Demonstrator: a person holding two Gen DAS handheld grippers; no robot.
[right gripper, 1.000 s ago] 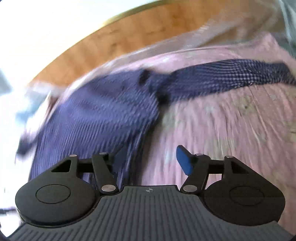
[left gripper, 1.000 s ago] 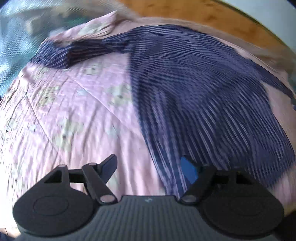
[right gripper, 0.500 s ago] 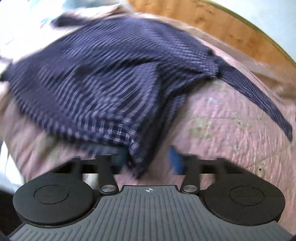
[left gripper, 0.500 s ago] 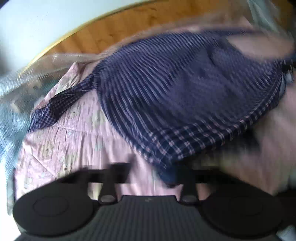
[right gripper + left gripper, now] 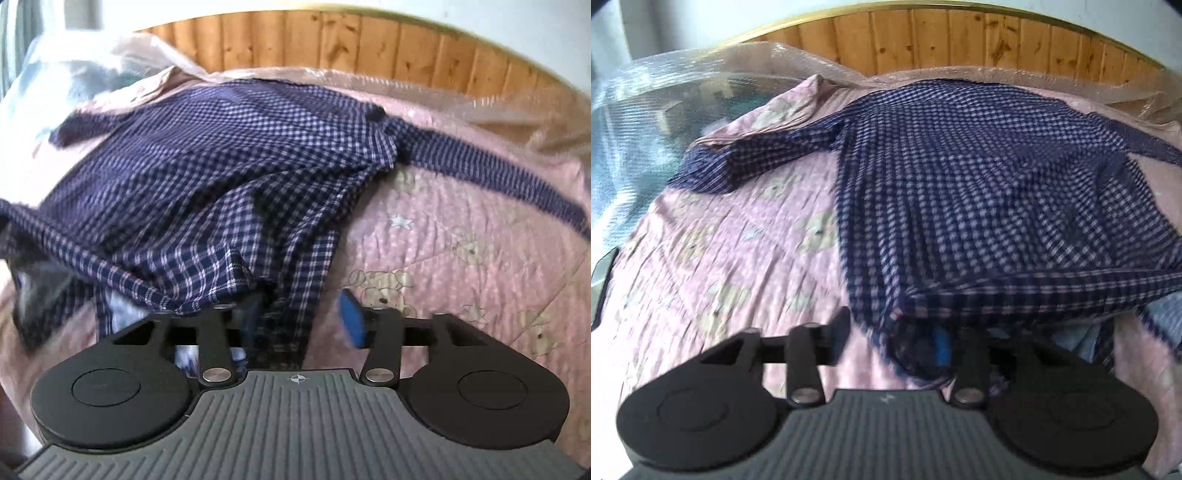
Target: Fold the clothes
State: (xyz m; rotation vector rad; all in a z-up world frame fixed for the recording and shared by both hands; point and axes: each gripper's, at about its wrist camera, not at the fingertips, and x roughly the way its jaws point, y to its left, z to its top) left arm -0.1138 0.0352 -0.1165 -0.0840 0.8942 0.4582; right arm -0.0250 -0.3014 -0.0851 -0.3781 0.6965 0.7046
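In the left wrist view, the left gripper (image 5: 894, 341) sits low in the frame, fingers spread around the near hem corner of a navy checked shirt (image 5: 979, 177) that fills the centre and right over a pink quilt (image 5: 713, 258). In the right wrist view, the right gripper (image 5: 301, 319), also spread at bottom centre, straddles the other hem corner; the shirt lies flat with one sleeve (image 5: 491, 177) reaching to the right edge. This looks like smoothing or starting a fold, and whichever comes next calls for both grippers to pinch the hem evenly.

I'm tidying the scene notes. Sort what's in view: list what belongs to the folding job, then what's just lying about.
Belongs to the job:
checked shirt
left gripper, open at the hem
right gripper, open at the hem

Just lying about:
pink quilt
clear plastic sheet
wooden headboard
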